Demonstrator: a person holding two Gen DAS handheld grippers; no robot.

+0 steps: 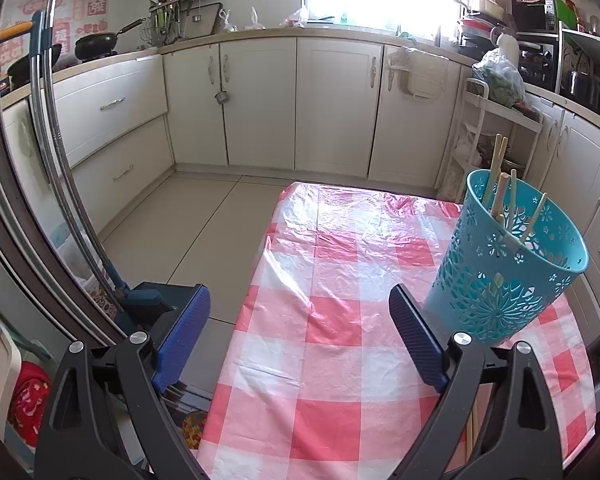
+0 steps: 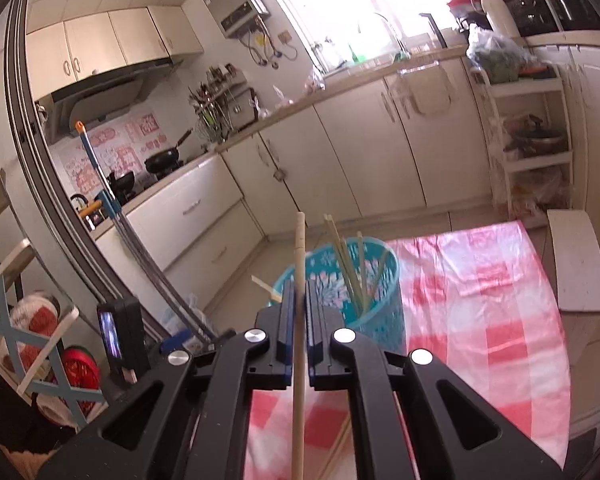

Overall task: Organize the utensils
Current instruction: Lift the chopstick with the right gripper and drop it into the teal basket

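Observation:
A turquoise openwork basket (image 1: 508, 264) stands on the right side of a table with a pink checked cloth (image 1: 324, 320). Several wooden chopsticks (image 1: 500, 188) stand in it. My left gripper (image 1: 300, 308) is open and empty, low over the cloth, with the basket just right of its right finger. In the right wrist view, my right gripper (image 2: 300, 292) is shut on a single wooden chopstick (image 2: 299, 320), held lengthwise above and in front of the basket (image 2: 376, 304). More chopsticks (image 2: 352, 276) lean in that basket.
The table (image 2: 500, 320) stands in a kitchen with white cabinets (image 1: 260, 100) around it. A mop (image 1: 60, 140) leans at the left by a door frame. A white shelf trolley (image 1: 496, 128) stands behind the basket. A white board (image 2: 580, 260) lies past the table's right edge.

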